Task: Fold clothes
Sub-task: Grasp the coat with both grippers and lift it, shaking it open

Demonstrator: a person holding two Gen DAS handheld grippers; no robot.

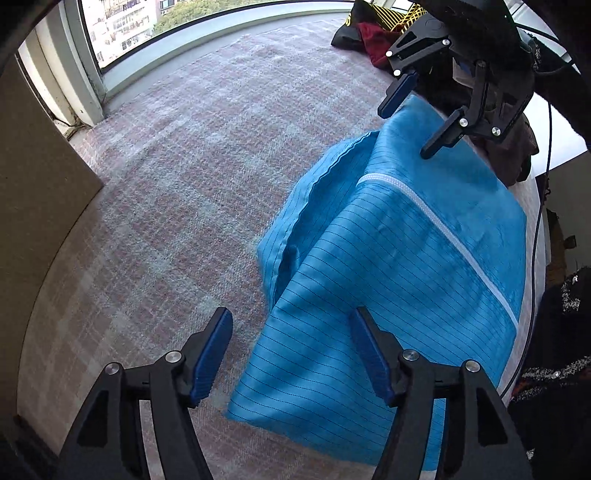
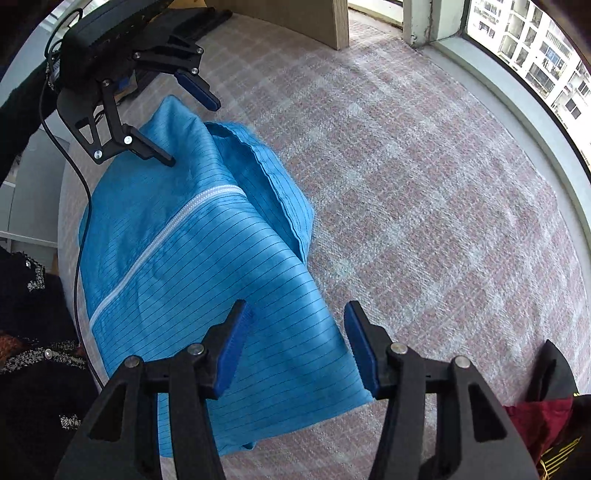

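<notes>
A big soft blanket (image 1: 177, 177) is covering the whole surface. It is looking fuzzy and is showing pink and pale grey squares. Behind it a grey ledge (image 1: 207, 40) is curving under a wide window (image 1: 122, 22), and tall buildings are showing outside. A flat tan board (image 1: 40, 192) is standing at one side.

The blue garment (image 1: 399, 251) is lying on the blanket, near the edge closest to the person. It is smooth and a bit shiny, with thin dark lines running across it. A white zipper (image 1: 443, 225) is going down its middle. The garment is folded into a thick, almost square bundle, and one wavy edge is sticking out on the window side.

The left gripper (image 1: 291, 354) is hanging over one end of the bundle with its two blue ridged pads spread wide, and nothing is between them. The right gripper (image 2: 299, 343) is hanging over the other end, and its pads are spread wide too, holding nothing. Both grippers are black with round silver bolts.

A pile of other clothes (image 1: 373, 33), black, dark red and yellow, is sitting on the far corner of the blanket. A dark knitted sleeve (image 2: 33, 332) with sparkly trim is showing beside the garment, and a thin black cable (image 2: 79, 236) is hanging across it.
</notes>
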